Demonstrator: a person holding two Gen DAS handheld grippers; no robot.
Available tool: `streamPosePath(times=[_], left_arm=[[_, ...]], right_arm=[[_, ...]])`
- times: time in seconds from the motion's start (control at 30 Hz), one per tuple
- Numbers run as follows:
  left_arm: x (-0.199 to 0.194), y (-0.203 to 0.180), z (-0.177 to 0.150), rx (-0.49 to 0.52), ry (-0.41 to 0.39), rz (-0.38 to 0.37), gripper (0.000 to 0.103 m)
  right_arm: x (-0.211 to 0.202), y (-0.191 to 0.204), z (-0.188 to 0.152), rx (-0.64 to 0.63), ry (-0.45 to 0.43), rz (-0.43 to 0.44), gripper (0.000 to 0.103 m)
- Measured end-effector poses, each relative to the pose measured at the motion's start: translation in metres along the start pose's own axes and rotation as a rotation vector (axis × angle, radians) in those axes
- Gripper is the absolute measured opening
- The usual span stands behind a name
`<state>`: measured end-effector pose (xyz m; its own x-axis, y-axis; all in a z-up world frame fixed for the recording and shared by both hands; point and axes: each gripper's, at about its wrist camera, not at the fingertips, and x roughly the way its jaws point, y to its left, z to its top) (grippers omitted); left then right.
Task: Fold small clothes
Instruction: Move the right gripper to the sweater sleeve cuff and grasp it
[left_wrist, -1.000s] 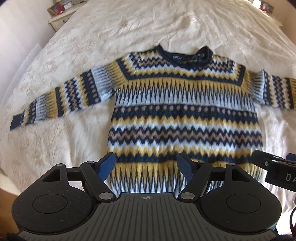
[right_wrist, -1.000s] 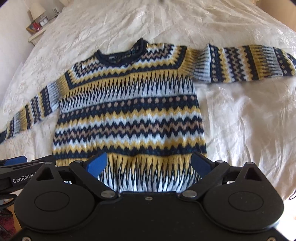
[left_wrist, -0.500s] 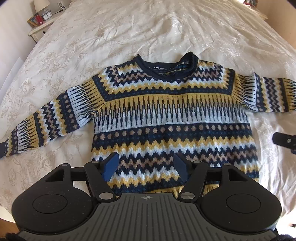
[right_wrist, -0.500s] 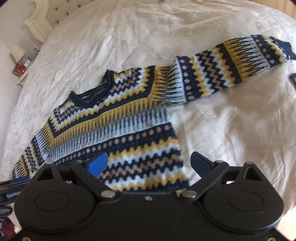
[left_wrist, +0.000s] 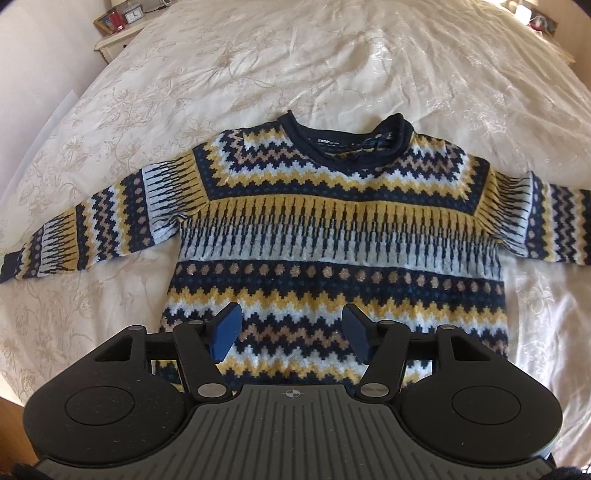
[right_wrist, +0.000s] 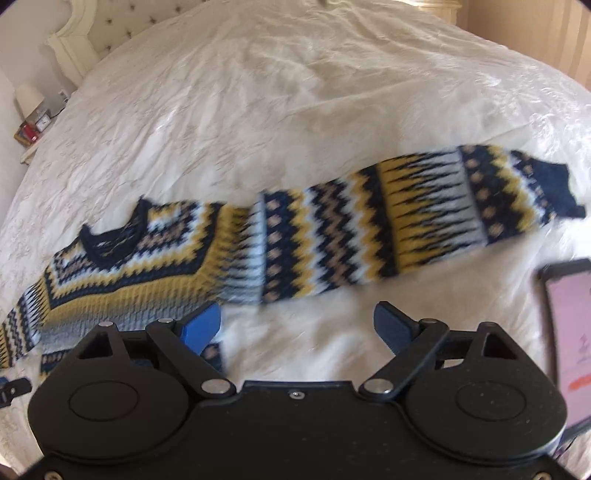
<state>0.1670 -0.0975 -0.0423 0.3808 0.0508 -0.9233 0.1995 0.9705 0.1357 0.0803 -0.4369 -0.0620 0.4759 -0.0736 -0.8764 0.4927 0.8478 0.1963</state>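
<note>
Lying flat and face up on a cream bed, a knitted sweater is seen with both sleeves stretched out sideways. It is banded in navy, mustard, pale blue and tan: zigzag rows, rows of small diamonds and a wide band of narrow vertical spikes are repeated down the body and along the sleeves. A rolled navy collar is shown at the top, with a small label inside it. The left sleeve is angled slightly downward, its navy cuff at the picture's edge. In the right wrist view the right sleeve is laid out straight across the bedspread, ending in a navy cuff; this view is somewhat blurred. The left gripper is held spread above the lower body of the sweater, nothing between its blue pads. The right gripper is likewise held wide apart, over bare bedspread just below the right sleeve. A phone with a lit pinkish screen is seen at the right edge.
</note>
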Motion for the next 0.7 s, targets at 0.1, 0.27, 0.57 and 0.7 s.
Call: streamPosePath(times=[0.1,0.27,0.57,0.7], left_arm=[[0.000,-0.013,0.001,-0.025,0.012,0.007,0.059],[-0.003,-0.036,0.001,-0.055,0.015,0.018,0.059],[-0.013,-0.063,-0.002,-0.082,0.020,0.038,0.059],[-0.017,-0.066,-0.007,-0.090,0.026,0.054,0.059]], right_arm=[[0.004,-0.036,0.019,0.011,0.005,-0.016,0.083],[-0.002,-0.089,0.048,-0.031,-0.013,-0.079,0.083],[0.006,-0.188,0.087,0.005,-0.043,-0.167,0.081],[0.027,-0.212,0.087,0.063,0.005,-0.139,0.082]])
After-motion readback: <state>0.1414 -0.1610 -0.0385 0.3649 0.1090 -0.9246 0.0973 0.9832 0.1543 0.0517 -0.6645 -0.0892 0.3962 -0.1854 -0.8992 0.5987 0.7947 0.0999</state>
